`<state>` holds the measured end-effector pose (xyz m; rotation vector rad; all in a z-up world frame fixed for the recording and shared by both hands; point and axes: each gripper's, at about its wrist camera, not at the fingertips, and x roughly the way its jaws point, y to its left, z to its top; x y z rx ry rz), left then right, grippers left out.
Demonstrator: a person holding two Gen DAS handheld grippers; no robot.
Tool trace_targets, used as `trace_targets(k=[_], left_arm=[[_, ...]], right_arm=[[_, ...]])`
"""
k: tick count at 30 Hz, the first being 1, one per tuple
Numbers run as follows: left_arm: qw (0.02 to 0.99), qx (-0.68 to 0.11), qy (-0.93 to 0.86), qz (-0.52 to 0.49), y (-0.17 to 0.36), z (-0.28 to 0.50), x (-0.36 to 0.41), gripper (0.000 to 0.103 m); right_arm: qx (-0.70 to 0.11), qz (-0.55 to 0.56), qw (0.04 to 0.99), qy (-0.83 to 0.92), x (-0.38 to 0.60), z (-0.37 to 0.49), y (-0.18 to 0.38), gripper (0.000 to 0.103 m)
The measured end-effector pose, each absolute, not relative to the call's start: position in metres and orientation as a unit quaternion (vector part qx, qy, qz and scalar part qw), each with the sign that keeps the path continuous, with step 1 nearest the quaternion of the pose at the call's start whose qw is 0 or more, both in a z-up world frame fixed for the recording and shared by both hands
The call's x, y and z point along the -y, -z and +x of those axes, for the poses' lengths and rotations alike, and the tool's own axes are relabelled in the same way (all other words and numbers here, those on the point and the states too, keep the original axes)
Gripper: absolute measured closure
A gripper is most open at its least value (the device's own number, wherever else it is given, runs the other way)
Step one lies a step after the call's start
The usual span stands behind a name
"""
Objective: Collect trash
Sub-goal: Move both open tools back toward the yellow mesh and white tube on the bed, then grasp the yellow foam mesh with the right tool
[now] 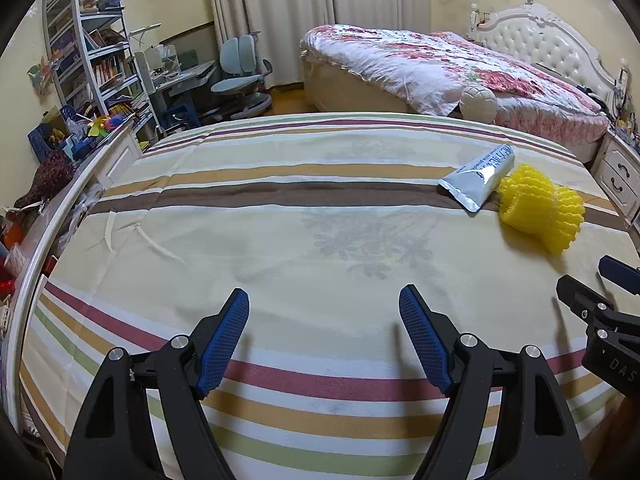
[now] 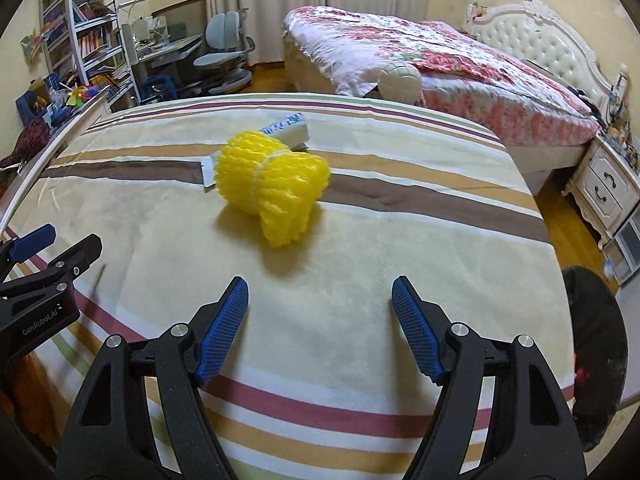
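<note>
A bundle of yellow foam netting point(image 2: 272, 184) lies on the striped cloth, ahead of my right gripper point(image 2: 320, 300), whose blue-padded jaws stand open and empty a short way before it. Behind the netting rests a silver-white tube point(image 2: 288, 126), partly hidden. In the left wrist view the yellow netting point(image 1: 540, 216) and the tube point(image 1: 480, 178) lie at the far right. My left gripper point(image 1: 324, 312) is open over bare cloth, with nothing between its fingers. Each gripper shows at the edge of the other's view.
The striped cloth point(image 1: 280, 200) covers a table. A dark round bin point(image 2: 596, 352) stands at the table's right edge. Beyond it are a flowered bed point(image 2: 440, 64), a white ball point(image 2: 400, 80), a desk chair point(image 1: 240, 76), bookshelves point(image 1: 92, 48) and a white nightstand point(image 2: 608, 184).
</note>
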<state>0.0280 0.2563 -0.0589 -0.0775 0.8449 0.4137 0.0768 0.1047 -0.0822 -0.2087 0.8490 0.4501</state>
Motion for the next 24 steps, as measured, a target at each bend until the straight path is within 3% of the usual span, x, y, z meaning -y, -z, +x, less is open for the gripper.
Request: trace_targets(k=[15, 19, 24], left_arm=[[0.885, -0.415, -0.207, -0.042, 0.061, 0.033, -0.279, 0.028], [0.888, -0.412, -0.203, -0.028, 0.061, 0.037, -0.272, 0.028], [0.893, -0.409, -0.188, -0.021, 0.06, 0.049, -0.261, 0.028]], right_arm=[[-0.413, -0.085, 0.881, -0.214, -0.152, 0.117, 0.083, 0.028], [-0.419, -0.073, 0.878, -0.219, -0.146, 0.12, 0.084, 0.041], [-0.414, -0.082, 0.885, -0.197, -0.127, 0.123, 0.084, 0.043]])
